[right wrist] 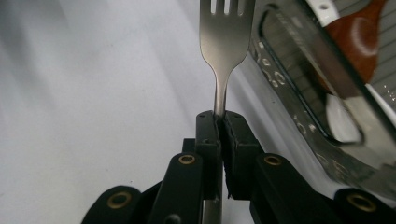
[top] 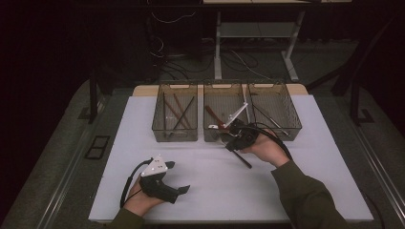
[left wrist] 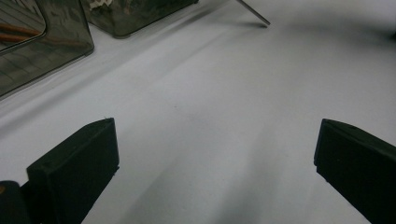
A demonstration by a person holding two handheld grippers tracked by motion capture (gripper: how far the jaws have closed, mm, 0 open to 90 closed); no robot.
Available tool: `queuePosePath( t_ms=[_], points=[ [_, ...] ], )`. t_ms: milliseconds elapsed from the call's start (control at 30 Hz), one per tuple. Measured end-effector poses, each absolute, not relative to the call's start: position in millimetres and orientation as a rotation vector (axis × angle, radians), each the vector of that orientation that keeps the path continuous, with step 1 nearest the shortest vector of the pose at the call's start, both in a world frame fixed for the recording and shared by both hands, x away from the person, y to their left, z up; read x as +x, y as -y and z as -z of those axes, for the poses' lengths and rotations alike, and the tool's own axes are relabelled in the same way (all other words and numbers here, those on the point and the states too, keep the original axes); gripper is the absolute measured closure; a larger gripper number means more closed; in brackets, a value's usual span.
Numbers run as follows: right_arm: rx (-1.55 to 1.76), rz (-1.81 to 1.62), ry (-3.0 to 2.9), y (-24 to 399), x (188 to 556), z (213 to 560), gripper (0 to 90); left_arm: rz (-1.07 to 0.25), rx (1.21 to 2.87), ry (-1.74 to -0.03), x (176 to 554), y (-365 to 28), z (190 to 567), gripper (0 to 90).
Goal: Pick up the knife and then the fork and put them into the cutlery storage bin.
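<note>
Up close, my right gripper [right wrist: 219, 122] is clenched on a metal fork [right wrist: 225, 42]: in the right gripper view the jaws pinch its narrow neck and the tines point away from me, toward the top of the frame. Just beside the fork's right edge runs the clear wall of a bin [right wrist: 299, 121], with a brown spoon [right wrist: 357, 39] inside it. From the high view I see what that close look misses: the right gripper [top: 235, 136] sits at the near wall of the middle bin [top: 224, 136] of three in a row, and the fork's handle [top: 242, 160] slants back toward me over the white table [top: 215, 191]. My left gripper [top: 179, 177] rests on the table, well apart from the bins. Its own view settles its state: the left gripper [left wrist: 215, 154] is released, jaws spread wide over bare table.
</note>
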State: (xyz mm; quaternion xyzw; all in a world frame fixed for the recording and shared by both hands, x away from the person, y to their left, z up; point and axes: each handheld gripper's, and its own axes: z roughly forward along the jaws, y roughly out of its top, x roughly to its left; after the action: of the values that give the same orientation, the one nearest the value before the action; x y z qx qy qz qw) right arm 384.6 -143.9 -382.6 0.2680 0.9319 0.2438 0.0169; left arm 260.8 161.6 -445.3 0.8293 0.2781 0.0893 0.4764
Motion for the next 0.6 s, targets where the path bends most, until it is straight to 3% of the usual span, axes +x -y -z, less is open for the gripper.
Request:
queuePosePath(
  t_ms=[600],
  points=[
    [0.918, -1.174, -2.674, 200, 385, 357, 84.6, -0.22, 2.026, -0.674, 261, -161, 445, 0.0]
  ],
)
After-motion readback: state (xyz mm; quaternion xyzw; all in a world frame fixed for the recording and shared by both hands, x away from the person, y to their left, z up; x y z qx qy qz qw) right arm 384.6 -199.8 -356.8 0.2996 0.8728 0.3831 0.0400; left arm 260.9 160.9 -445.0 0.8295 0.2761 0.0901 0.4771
